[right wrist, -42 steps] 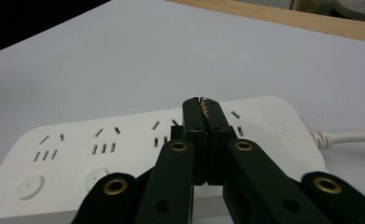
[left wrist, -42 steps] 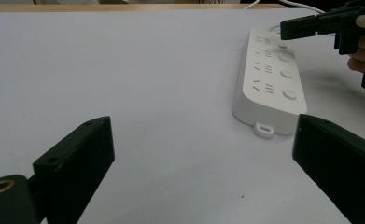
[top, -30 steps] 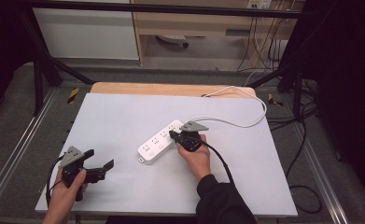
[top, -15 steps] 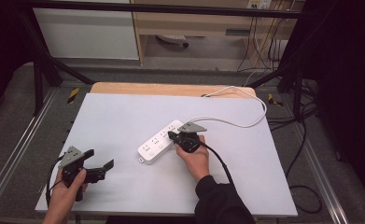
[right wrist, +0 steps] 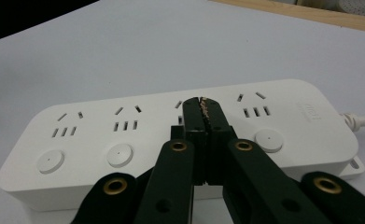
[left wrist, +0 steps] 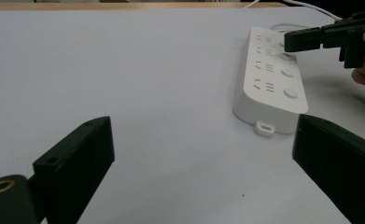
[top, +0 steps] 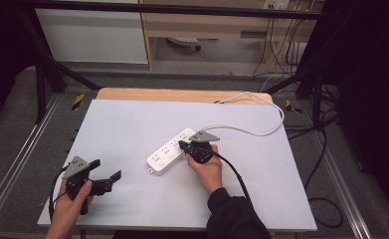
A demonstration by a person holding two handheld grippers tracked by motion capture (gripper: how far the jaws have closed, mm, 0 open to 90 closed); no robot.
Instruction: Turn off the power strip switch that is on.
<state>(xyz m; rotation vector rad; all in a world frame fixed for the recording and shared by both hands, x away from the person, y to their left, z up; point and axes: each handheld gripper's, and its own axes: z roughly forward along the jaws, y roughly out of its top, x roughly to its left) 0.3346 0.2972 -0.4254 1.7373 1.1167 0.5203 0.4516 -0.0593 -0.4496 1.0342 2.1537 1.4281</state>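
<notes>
From above, a white power strip (top: 172, 151) is lying diagonally mid-table (top: 132, 119), the right gripper (top: 186, 146) hovering at its middle while the left gripper (top: 105, 172) is sitting well apart. Along the left gripper's view, its jaws are gaping empty, the strip lying ahead-right. Along the right gripper's view, its jaws are pressed together over the third socket's button, holding nothing.

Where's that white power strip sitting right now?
In the high view the white power strip lies slantwise near the middle of the grey table, with the closed right tongs over its top face and the open left tongs well apart.
</notes>
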